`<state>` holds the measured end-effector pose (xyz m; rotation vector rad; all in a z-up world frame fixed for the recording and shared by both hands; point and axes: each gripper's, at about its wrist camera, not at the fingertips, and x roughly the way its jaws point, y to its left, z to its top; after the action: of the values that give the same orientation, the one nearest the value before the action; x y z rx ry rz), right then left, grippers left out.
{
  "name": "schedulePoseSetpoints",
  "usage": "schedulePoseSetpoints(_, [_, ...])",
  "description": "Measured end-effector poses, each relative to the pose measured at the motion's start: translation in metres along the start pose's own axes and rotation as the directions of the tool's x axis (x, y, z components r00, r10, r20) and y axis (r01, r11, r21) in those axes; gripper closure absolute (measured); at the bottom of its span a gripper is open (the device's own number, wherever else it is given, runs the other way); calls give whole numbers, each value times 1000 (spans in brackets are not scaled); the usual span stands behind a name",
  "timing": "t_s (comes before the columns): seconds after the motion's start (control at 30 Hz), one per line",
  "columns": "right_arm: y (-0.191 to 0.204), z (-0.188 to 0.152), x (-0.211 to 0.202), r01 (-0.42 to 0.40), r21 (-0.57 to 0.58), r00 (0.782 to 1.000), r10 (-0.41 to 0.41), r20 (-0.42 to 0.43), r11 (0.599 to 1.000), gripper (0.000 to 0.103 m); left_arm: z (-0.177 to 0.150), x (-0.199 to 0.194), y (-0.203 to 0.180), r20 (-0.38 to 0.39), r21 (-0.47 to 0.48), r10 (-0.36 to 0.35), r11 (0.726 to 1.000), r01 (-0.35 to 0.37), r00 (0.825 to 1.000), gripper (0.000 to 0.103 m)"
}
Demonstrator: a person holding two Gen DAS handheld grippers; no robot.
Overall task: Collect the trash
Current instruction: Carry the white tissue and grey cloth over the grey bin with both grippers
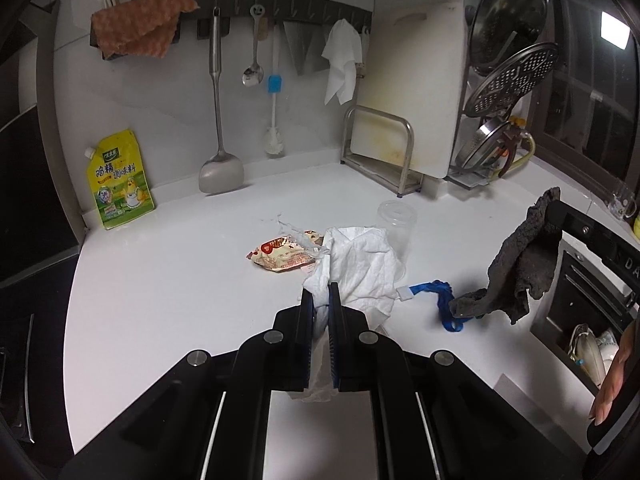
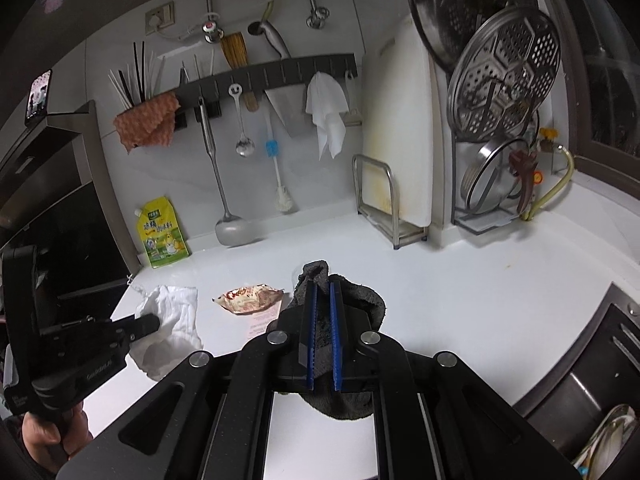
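Note:
My left gripper is shut on a crumpled white cloth and holds it over the white counter; it also shows in the right wrist view. My right gripper is shut on a dark grey rag, which hangs at the right of the left wrist view. A torn snack wrapper lies on the counter behind the white cloth, also in the right wrist view. A clear plastic cup stands behind the cloth. A blue strap lies beside it.
A yellow seasoning pouch leans on the back wall. Utensils hang from a wall rail. A cutting board in a steel rack and a lid rack stand at the back right. A sink is at the right.

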<state>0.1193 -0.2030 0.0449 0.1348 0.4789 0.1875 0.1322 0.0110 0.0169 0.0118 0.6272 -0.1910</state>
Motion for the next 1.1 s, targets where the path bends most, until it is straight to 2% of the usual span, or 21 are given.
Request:
schedulePoseSetpoints(0.2, [7, -7, -31, 5, 9, 1000, -5, 13, 1000, 97, -12, -31, -9, 23, 2, -19, 1000, 19, 1000, 96])
schedulePoseSetpoints(0.5, [17, -38, -74, 1, 32, 1000, -2, 15, 999, 97, -45, -68, -20, 24, 22, -42, 999, 41, 999, 96])
schedulePoseSetpoints(1.1, [28, -104, -143, 26, 76, 1000, -26, 8, 997, 97, -106, -106, -34, -16, 61, -74, 995, 74, 997, 96])
